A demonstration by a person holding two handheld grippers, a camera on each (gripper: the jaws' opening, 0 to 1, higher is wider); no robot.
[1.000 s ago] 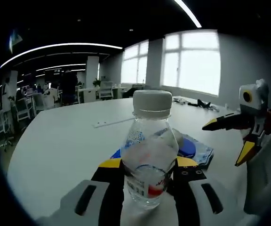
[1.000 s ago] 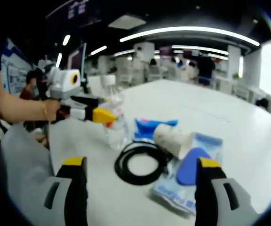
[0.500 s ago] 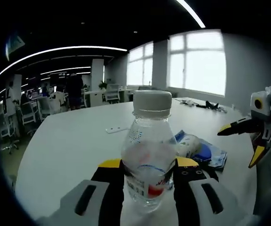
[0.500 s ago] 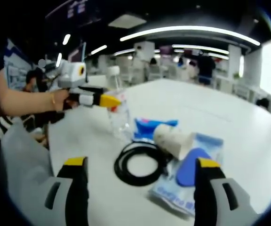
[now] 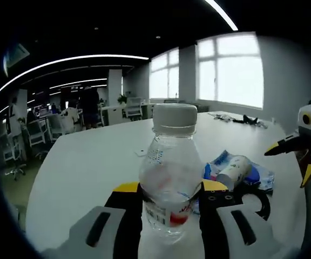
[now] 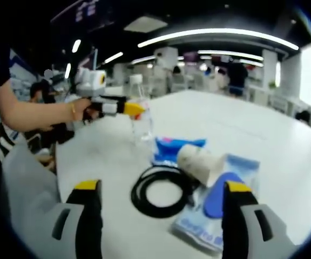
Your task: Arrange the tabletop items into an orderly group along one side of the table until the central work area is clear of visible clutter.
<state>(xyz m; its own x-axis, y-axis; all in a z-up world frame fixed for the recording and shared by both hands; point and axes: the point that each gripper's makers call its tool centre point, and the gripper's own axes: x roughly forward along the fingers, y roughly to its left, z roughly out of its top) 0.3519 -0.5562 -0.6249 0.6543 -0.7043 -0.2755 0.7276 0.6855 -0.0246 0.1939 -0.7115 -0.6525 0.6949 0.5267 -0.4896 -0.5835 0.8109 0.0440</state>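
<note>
- Currently pinched in the left tongs (image 5: 169, 193): clear plastic bottle (image 5: 170, 171), white cap on, label low on its body, held upright and seemingly clear of the bench (image 5: 85, 162); seen from the right gripper view as carried over the bench's near-left part.
- Right tongs (image 6: 161, 216) spread wide, gripping nothing, hovering above the black cable coil (image 6: 161, 189).
- Clustered beside the coil: white paper cup (image 6: 198, 162) lying on its side, blue packet (image 6: 171, 148) under it, blue-printed plastic bag (image 6: 215, 216) with a dark blue oval piece on top; all touching or overlapping, mid-bench.
- Further off on the bench, a small white strip (image 5: 141, 152), well apart from the cluster.
- Risk, judged: bottle gripped low on a thin, squashy wall; a hard squeeze could buckle it, a slack one let it slide or tip on being set down.
- Risk: cup on its side likely to roll if the coil or bag beneath gets tugged.
- Risk: loose coil could spring open or drag the bag along when lifted by one strand.
- Risk: both tongs working close together, so a clash possible near the cluster.
</note>
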